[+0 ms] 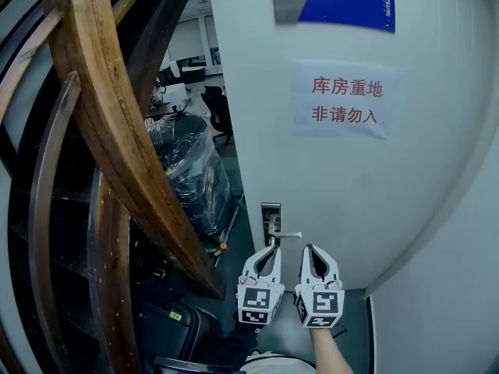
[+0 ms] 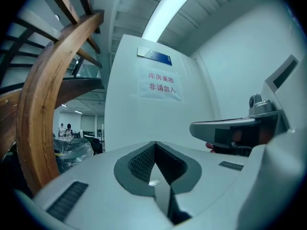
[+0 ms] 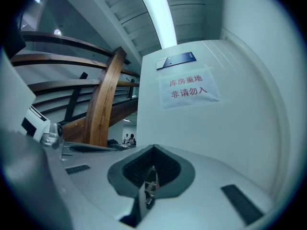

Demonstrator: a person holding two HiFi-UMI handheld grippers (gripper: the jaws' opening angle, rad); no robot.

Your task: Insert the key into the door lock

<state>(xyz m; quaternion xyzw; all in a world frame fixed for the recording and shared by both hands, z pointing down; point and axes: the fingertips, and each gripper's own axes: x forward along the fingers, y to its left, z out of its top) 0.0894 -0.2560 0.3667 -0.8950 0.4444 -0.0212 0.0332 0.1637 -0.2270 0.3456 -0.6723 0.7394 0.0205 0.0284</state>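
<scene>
Wooden stair rail (image 1: 117,131), curved and dark-stained, fills the far left. Plastic-wrapped bundle (image 1: 191,170) stands behind it, beside the door's open edge.

White door (image 1: 351,201): metal lock plate (image 1: 270,211) on its left edge, low down, with a slim lever handle (image 1: 288,234) pointing right.

Left gripper (image 1: 274,248): held level just below the lock plate, fingers clenched tip to tip on themselves.

Right gripper (image 1: 309,248): close beside the left one, just below the lever's free end. Its fingers are clenched on a small metal key (image 3: 150,188), which sits edge-on between the ribbed pads. The key is not in the lock and shows only in the right gripper view.

Person's forearm (image 1: 331,353) runs back from the right gripper.

Paper notice (image 1: 343,100) with red characters is fixed mid-door. Blue and silver plate (image 1: 334,3) sits at the door's top edge.
</scene>
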